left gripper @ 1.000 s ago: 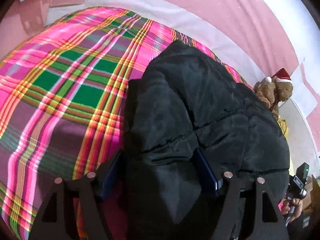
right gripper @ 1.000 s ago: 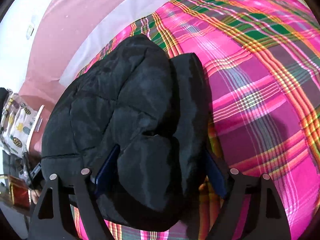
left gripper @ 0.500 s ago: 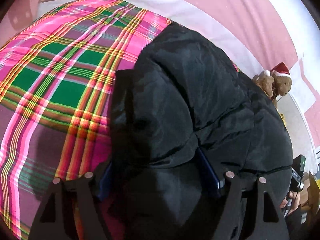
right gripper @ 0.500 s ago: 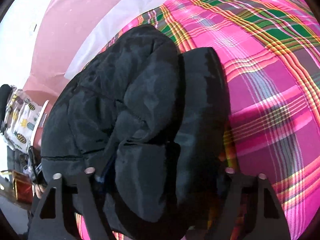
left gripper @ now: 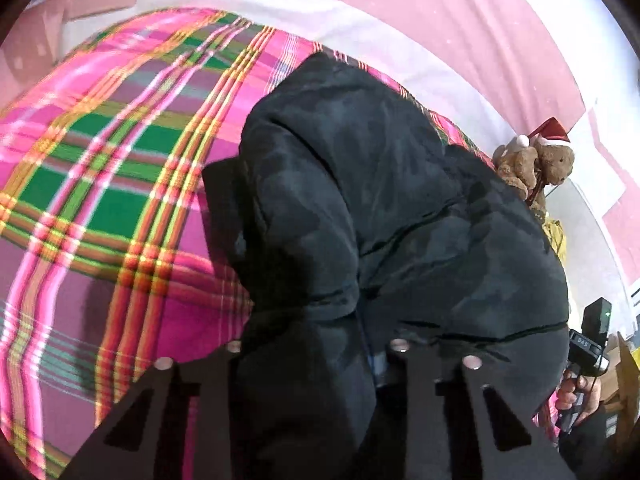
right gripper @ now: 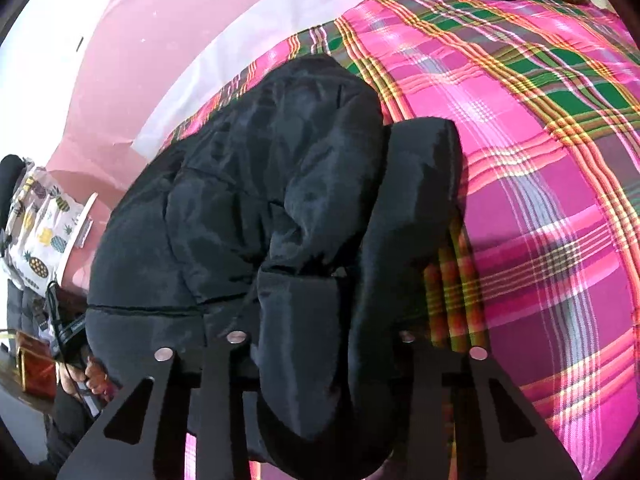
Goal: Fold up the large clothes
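At the bottom of each wrist view, the left claw [left gripper: 312, 356] and right claw [right gripper: 320, 340] each pinch a fold of the black puffer jacket [left gripper: 380, 208]. Its bulk runs away toward upper centre, lying on the plaid bed [left gripper: 120, 168].

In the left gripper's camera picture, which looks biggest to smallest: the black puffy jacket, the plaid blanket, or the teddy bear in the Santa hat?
1 and 2. Black jacket and plaid blanket fill similar shares of the picture; the jacket sits right at the lens and hides part of the blanket, so I won't rank them.
3. Teddy bear, clearly smallest, though it is also farthest away.
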